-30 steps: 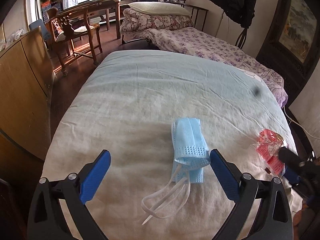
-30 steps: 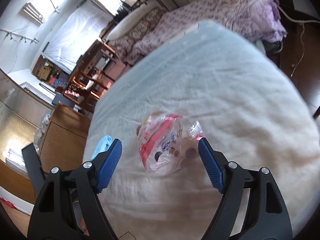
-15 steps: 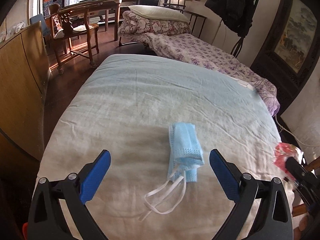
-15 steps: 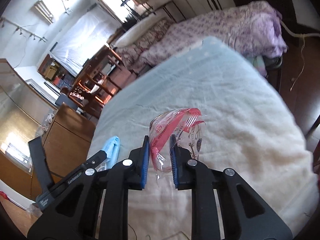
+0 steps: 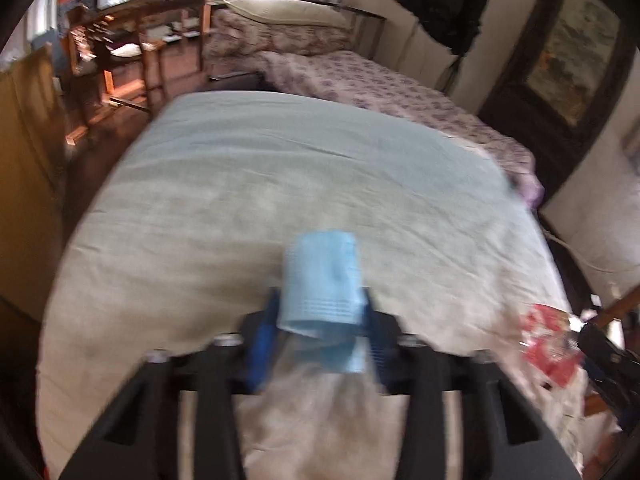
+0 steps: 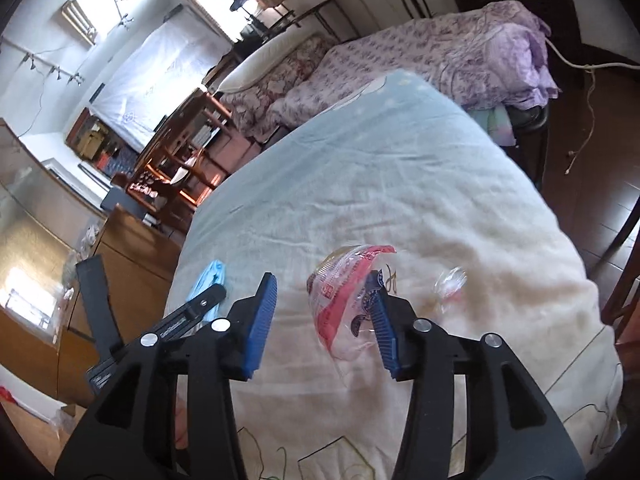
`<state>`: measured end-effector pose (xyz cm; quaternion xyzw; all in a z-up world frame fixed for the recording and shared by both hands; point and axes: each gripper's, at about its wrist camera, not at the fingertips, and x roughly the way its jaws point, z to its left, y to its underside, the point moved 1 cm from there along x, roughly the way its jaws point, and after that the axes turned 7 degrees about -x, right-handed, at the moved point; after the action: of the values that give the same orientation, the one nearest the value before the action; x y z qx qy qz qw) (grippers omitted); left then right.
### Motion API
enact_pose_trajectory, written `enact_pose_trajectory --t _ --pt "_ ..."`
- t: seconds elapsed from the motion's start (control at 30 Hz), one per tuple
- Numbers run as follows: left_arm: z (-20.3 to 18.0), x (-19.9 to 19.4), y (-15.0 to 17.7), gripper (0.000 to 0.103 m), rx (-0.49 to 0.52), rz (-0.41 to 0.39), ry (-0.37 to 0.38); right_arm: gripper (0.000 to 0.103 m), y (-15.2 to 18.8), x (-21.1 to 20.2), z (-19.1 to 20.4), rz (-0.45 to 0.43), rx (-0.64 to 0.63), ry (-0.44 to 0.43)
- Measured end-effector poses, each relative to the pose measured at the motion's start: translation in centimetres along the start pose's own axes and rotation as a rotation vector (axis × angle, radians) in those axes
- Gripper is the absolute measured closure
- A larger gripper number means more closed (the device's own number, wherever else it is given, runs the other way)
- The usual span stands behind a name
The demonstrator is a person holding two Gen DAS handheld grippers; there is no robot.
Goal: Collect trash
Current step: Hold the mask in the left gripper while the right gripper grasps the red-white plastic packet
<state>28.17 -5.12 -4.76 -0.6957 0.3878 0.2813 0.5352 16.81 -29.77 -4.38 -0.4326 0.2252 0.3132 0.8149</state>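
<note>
Left tool (image 5: 320, 320) clamped on blue face mask (image 5: 322, 280), above pale bedcover (image 5: 280, 184), motion-blurred

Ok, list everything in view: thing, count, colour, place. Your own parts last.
mask: one, light blue, pinched between the left tongs, lifted over the quilt
wrapper: one, clear with red print, against the right-hand finger of the right tongs
quilt: one, pale blue and cream, spread across the middle
bed: one, purple floral cover, beyond the quilt
pillow: one, cream, at the head of the bed
chair: one, brown wood, far left
cabinet: one, brown wood, left edge
left tongs: blue pads, shut on the mask
right tongs: blue pads, open, with the wrapper at one pad
</note>
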Motion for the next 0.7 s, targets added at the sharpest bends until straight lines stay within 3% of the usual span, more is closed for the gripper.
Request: enact_pose_trajectory --t 0.17,0.4,0.47,0.6,0.7 --pt "-0.7 -1.3 0.4 0.074 0.030 -0.051 0.006 0.055 -0.2 -0.7 -0.3 -0.037 0.014 -0.005" --pt "-1.1 -3.1 0.3 0.075 0.017 -0.089 0.055 0.040 -0.3 -2.6 -1.2 -0.112 0.072 -0.004" --pt "-1.2 -3.4 0.3 0.075 0.020 -0.093 0.058 0.038 -0.2 -2.8 -1.8 -0.104 0.099 -0.069" --pt "-1.2 -3.7 0.2 0.075 0.021 -0.100 0.057 0.038 -0.1 -1.0 -0.7 0.044 0.080 -0.340" --pt "-0.6 -4.3 0.3 0.075 0.005 -0.113 0.059 0.038 -0.2 -1.6 0.1 0.022 0.011 -0.278"
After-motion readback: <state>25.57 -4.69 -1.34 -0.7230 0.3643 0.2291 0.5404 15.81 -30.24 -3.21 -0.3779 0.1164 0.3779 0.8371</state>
